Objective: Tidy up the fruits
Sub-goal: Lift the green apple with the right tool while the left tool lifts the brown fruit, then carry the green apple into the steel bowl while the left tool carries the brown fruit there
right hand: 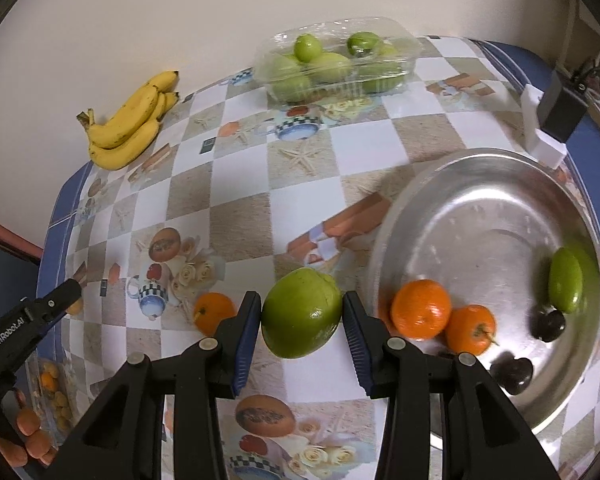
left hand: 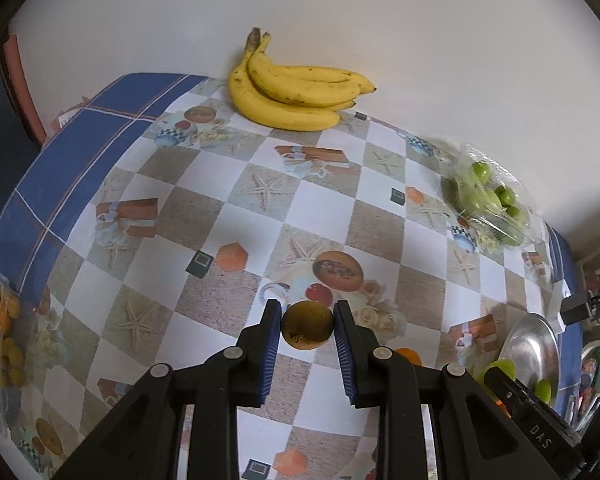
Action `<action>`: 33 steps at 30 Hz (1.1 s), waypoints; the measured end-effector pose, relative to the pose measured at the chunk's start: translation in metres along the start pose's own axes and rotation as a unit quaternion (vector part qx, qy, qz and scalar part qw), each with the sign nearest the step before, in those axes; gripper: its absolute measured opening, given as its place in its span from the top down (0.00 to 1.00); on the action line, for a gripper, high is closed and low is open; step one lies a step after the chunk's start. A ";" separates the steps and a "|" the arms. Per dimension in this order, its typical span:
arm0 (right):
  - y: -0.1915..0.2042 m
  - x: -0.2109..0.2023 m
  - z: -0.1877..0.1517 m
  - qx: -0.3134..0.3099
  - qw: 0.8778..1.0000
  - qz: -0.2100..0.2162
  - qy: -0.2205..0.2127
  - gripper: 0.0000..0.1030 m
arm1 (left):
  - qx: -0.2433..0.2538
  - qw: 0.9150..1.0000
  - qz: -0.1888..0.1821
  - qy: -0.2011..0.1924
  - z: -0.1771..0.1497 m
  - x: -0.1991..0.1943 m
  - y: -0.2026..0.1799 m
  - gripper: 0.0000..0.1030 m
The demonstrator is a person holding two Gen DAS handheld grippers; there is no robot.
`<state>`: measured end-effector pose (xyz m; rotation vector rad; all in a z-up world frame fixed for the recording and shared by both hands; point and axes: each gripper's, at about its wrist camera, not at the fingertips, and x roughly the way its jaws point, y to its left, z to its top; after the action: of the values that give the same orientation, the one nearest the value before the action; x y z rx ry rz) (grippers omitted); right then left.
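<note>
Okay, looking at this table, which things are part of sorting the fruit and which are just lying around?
Part of the job:
- small brownish-yellow fruit in the left tongs
- green fruit in the right tongs
- metal plate holding oranges
- bananas
- clear box of green fruits

Lying about:
- black adapter
- white block
- patterned tablecloth

Both claws are black plastic with angular, cut-out arms, round silver pivot screws and blue ribbed pads (left hand: 269, 354). The left claw (right hand: 73, 287) carries white "GenRobot.AI" lettering; the right claw's (left hand: 540, 436) body reads "DAS".
</note>
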<state>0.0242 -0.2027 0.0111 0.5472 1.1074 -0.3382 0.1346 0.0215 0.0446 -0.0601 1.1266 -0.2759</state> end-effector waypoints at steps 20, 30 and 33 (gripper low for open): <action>-0.094 -0.021 0.009 0.090 0.996 -0.016 -0.004 0.58 | 0.067 0.998 -0.007 0.018 -0.022 0.011 -0.077 0.72; -0.140 -0.032 0.007 0.139 0.990 -0.024 -0.013 0.58 | 0.131 0.991 -0.019 0.017 -0.038 0.008 -0.135 0.72; -0.151 -0.035 0.007 0.150 0.988 -0.028 -0.016 0.58 | 0.138 0.989 -0.046 0.024 -0.043 0.007 -0.151 0.72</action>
<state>-0.0634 -0.3306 0.0082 0.7736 1.0479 -0.5664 0.0705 -0.1221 0.0482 0.1412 1.1253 -0.5153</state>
